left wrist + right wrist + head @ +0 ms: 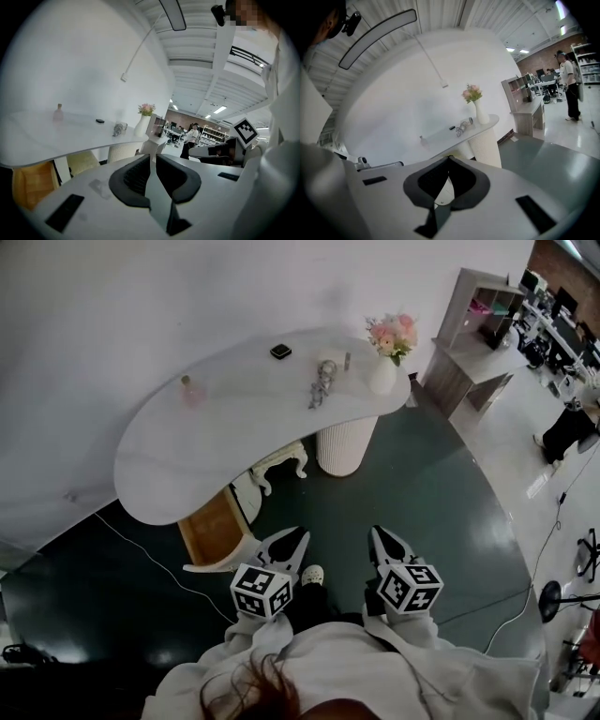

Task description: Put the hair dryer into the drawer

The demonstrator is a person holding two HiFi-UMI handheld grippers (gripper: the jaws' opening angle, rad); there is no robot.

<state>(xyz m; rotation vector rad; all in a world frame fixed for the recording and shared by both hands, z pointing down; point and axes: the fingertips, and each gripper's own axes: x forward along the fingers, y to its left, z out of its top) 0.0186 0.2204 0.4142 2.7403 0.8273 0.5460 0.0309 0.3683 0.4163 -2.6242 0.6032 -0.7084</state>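
Our left gripper (292,538) and right gripper (384,538) are both closed down to almost nothing and empty, over open green floor well short of the table (178,474). The drawer (214,531) juts open under its near left edge, so walking in could knock it. What we take for the hair dryer (322,385) lies toward the right end, near the vase (382,376), which a careless reach could topple.

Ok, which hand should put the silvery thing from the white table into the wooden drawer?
Probably the left gripper. It and the right gripper are both shut and empty, but the left is nearer the open wooden drawer, with the silvery thing on the white curved table slightly nearer its side.
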